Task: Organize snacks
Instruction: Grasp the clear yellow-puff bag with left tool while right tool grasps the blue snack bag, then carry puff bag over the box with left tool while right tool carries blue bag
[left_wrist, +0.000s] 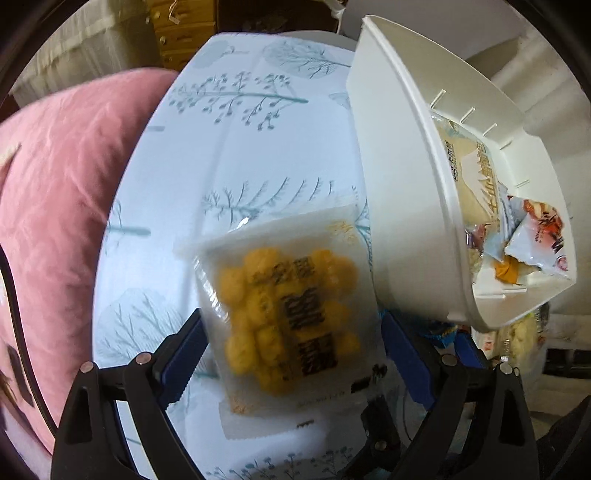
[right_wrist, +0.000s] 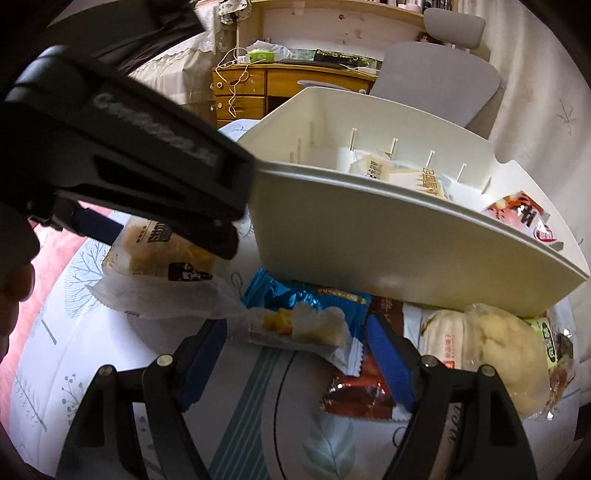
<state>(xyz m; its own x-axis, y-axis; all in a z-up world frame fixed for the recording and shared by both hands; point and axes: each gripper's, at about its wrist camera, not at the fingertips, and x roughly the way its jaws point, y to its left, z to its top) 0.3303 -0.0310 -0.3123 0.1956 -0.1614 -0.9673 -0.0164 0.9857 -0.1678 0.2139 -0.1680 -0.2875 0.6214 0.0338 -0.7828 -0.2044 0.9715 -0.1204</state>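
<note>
My left gripper is shut on a clear packet of yellow puffs, held above the bed beside the white bin. In the right wrist view the left gripper holds the packet left of the bin. The bin holds several snack packets. My right gripper is open; a small clear packet with yellow and white pieces lies between its fingers on top of a blue foil packet. A red packet lies under it.
A pink pillow lies left on the leaf-print bedsheet. More snacks, a pale bun packet among them, lie under the bin's front edge. A wooden desk and grey chair stand behind.
</note>
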